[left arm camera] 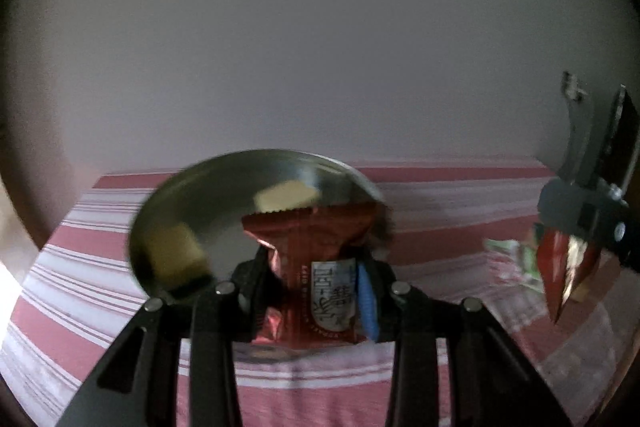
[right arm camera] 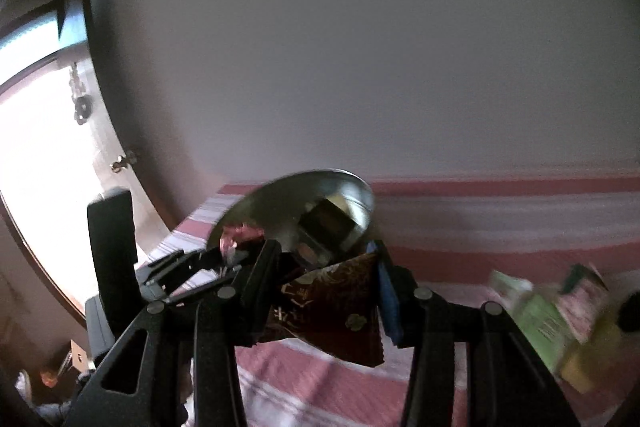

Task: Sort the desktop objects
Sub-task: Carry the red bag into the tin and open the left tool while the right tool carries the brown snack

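Observation:
My left gripper (left arm camera: 312,267) is shut on a red snack packet (left arm camera: 316,247) with a white label, held upright in front of a metal bowl (left arm camera: 224,195). Pale yellow pieces (left arm camera: 286,199) show inside the bowl. At the right of this view my right gripper (left arm camera: 568,247) hangs above the table, shut on a shiny dark red packet (left arm camera: 560,267). In the right wrist view that dark red packet (right arm camera: 332,307) sits between the right gripper's (right arm camera: 326,255) fingers, near the bowl (right arm camera: 272,207). The left gripper (right arm camera: 224,255) reaches in from the left with its red foil packet (right arm camera: 240,235).
A red and white striped cloth (left arm camera: 80,287) covers the table, which stands against a plain wall. Green and pink packets (right arm camera: 540,311) lie in a blurred heap at the right, also seen as green packets (left arm camera: 516,259) in the left wrist view. A bright window (right arm camera: 40,147) is at the left.

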A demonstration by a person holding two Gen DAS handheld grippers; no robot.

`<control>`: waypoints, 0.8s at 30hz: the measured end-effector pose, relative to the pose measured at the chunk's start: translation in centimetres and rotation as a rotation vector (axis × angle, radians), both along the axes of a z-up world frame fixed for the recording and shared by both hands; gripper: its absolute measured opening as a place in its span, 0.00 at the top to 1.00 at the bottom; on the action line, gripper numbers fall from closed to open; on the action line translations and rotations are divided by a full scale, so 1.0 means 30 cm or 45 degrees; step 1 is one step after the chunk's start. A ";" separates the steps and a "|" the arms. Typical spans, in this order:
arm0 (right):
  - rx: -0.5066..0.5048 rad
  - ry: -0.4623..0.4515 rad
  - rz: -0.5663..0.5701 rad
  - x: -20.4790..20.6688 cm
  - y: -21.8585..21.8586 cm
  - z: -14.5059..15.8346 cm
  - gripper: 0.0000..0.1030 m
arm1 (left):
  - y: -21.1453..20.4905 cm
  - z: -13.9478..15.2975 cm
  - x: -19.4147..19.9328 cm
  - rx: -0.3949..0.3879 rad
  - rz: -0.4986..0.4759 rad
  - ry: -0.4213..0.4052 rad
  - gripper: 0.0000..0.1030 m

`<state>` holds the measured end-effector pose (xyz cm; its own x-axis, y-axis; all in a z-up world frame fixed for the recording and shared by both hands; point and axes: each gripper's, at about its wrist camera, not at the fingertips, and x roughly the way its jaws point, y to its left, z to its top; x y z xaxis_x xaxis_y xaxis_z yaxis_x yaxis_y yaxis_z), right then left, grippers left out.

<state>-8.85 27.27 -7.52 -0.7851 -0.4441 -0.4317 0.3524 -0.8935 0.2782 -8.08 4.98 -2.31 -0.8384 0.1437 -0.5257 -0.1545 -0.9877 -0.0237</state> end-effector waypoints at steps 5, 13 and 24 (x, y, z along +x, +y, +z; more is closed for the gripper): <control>-0.044 0.018 0.027 -0.099 -0.094 0.011 0.54 | -0.113 -0.007 -0.074 -0.021 0.103 -0.015 0.65; -0.124 -0.008 0.009 -0.273 -0.180 0.003 0.54 | -0.199 -0.047 -0.207 -0.041 0.176 -0.068 0.65; -0.114 -0.073 -0.083 -0.470 -0.296 -0.095 0.54 | -0.268 -0.131 -0.315 -0.040 0.257 -0.142 0.65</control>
